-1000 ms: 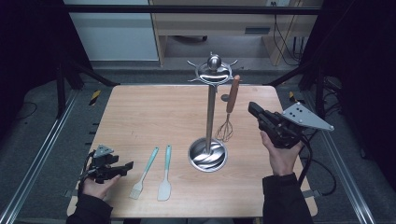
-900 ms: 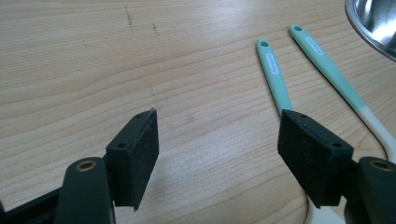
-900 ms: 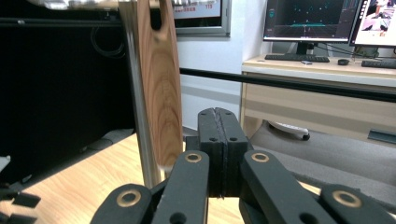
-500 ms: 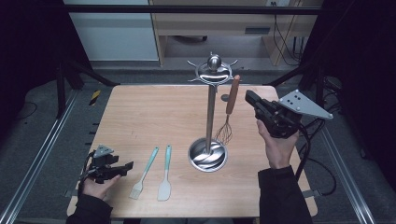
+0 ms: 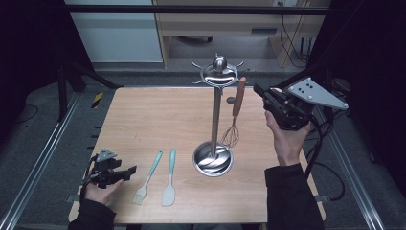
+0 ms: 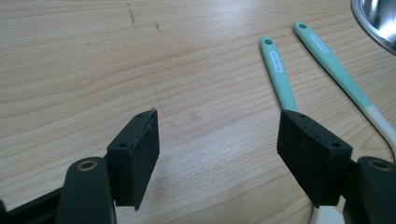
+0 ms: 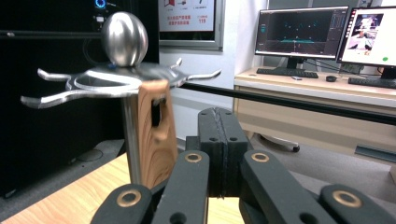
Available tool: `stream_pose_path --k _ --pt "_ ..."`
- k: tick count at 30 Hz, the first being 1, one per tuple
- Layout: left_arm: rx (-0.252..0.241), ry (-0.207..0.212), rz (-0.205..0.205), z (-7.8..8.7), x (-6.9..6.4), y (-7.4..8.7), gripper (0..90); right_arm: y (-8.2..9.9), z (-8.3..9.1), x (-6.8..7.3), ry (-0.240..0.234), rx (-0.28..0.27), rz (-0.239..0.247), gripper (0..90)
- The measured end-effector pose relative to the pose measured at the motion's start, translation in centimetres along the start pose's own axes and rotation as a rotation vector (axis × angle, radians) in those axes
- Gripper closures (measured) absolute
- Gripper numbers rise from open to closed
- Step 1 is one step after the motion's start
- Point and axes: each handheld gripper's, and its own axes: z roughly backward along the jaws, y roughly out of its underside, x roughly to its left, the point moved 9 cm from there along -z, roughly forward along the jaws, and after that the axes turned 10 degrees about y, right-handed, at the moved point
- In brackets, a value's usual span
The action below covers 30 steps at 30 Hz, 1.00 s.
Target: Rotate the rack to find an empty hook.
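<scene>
Two grippers at work: both are sitting either side of the utensil stand [image 5: 214,158], taken here as the landmark.
Whisk [image 5: 234,115]: wood-handled, hanging from a hook on the stand's top ring, wire head dangling just above the stand's base, on the stand's right side.
R gripper [image 5: 262,92]: the person is holding it raised, just right of the whisk handle and near the stand's top; jaws are pressed flat together w/ nothing between them, as the right gripper view [image 7: 219,140] is showing.
L gripper [image 5: 125,171]: resting low on the table [image 5: 143,110], well left of the stand's base; jaws are standing wide apart and empty in the left gripper view [image 6: 224,149].
Brush [image 5: 147,178] & spatula [image 5: 169,178]: teal-handled pair lying flat, between the L gripper and the stand's base, apart from each other.
Step, as I'm judging it: whisk looks hung; the other two are waiting.
Hook seat: prob. fully on, but hole is half hidden.
Risk 1: R gripper is sitting v. close to the handle; a sideways nudge could swing the whisk or lift it off the hook.
Risk 2: bumping the tall stand could tip it.
Risk 3: L jaws could catch both thin handles at once.
</scene>
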Motion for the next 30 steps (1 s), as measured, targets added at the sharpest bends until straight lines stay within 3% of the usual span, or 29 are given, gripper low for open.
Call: stream_pose_path --k 12,16,30 --pt "0.004 0.002 -0.005 0.0 0.0 0.0 29.8 -0.8 0.0 1.4 -0.043 -0.01 0.012 90.0" --pt "0.004 0.003 -0.001 -0.1 -0.1 0.0 29.8 -0.9 0.2 1.7 -0.043 -0.011 0.034 90.0" --pt "0.006 0.003 -0.002 -0.1 -0.1 0.0 30.0 -1.1 1.3 3.7 -0.106 -0.029 0.058 90.0"
